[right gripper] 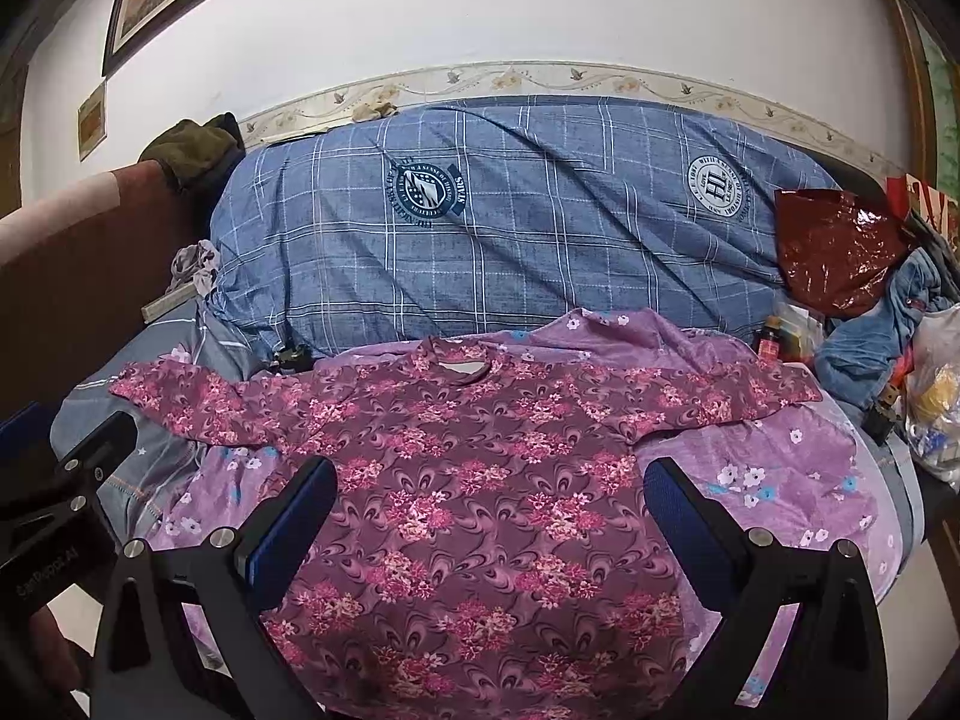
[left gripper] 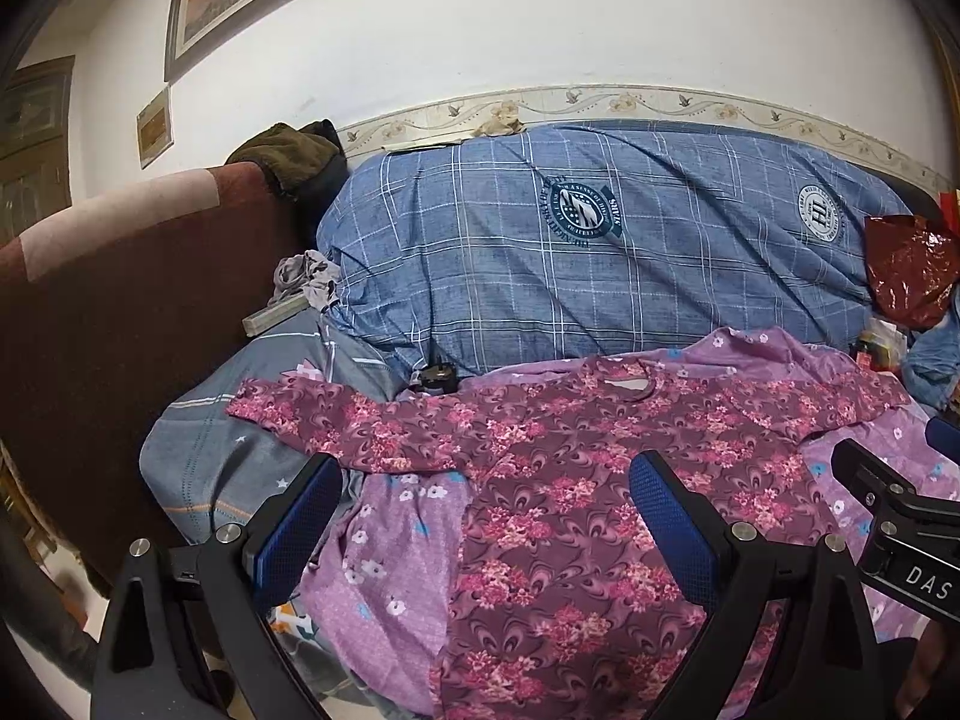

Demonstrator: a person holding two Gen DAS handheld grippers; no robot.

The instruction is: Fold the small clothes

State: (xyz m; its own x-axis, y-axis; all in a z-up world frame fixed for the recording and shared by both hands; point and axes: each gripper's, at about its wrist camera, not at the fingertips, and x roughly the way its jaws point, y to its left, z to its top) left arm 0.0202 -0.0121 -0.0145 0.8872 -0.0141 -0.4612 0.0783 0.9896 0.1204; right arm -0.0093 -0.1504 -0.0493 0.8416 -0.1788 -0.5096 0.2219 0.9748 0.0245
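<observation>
We hold both grippers above the near end of the top (right gripper: 480, 480), which lies spread flat on a lilac cloth (right gripper: 780, 480) over the bed, neckline away from us and both sleeves stretched out to the sides. Laid open like this, the top shows every edge, so we judge it is set out ready for a first fold and nothing is folded yet.

The left gripper (left gripper: 486, 516) hangs over the top's left half with its jaws spread wide, nothing between the blue pads (left gripper: 300, 516). The right gripper (right gripper: 492, 516) hangs over the middle and right of the body, jaws equally wide and empty. Neither seems to touch the fabric, though the hem is hidden below the frames.

The left sleeve (left gripper: 336, 426) reaches onto a grey sheet (left gripper: 228, 462); the right sleeve (right gripper: 720, 396) rests on the lilac cloth. A blue checked quilt (right gripper: 510, 252) is heaped just behind the collar, leaving us little room there, which is likely why we work from the near side. Next we would probably take a sleeve or side edge and bring it in.
</observation>
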